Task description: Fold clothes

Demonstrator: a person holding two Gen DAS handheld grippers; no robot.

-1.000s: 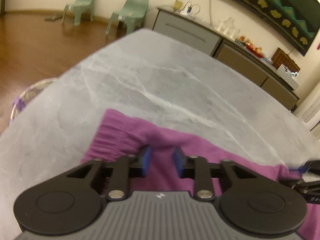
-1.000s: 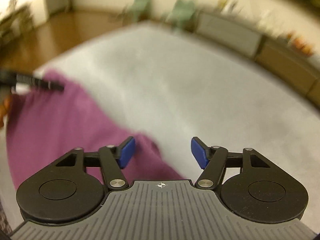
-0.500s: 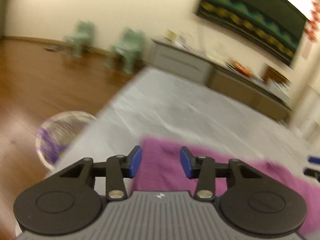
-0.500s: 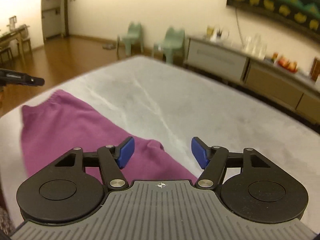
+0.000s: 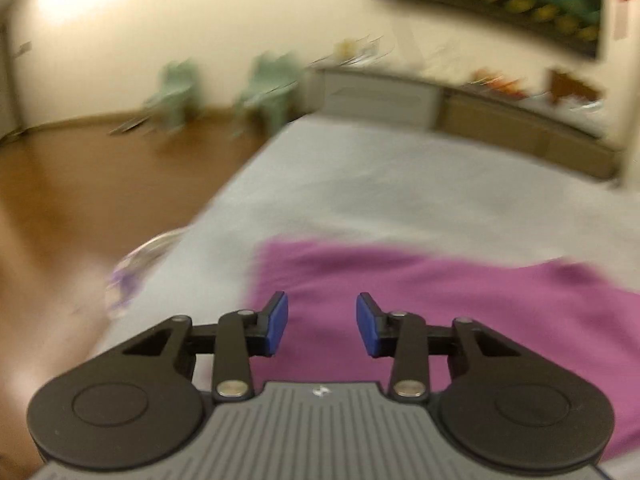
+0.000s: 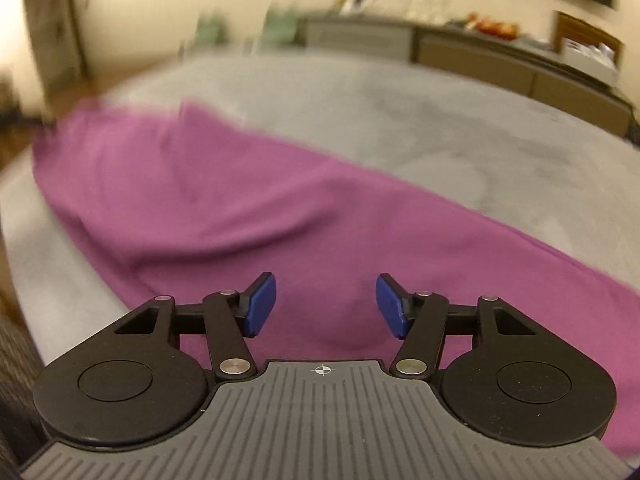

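Note:
A purple garment [image 6: 240,200] lies spread flat on the grey marbled table [image 6: 460,120], running from the far left to the near right in the right wrist view. My right gripper [image 6: 325,304] hovers open above its middle, with nothing between the blue pads. In the left wrist view the same purple garment [image 5: 460,300] fills the lower right, its left edge near the table's side. My left gripper [image 5: 322,322] is open over that end, holding nothing. Both views are blurred by motion.
The grey table [image 5: 400,184] ends at the left over a wooden floor [image 5: 80,200]. Two green chairs [image 5: 264,84] and a long grey sideboard [image 5: 460,112] stand at the far wall. A clear round object [image 5: 136,268] shows below the table's left edge.
My left gripper has opened, letting go of the purple cloth, and has lifted and pulled back. My right gripper has swung left over the garment, staying open.

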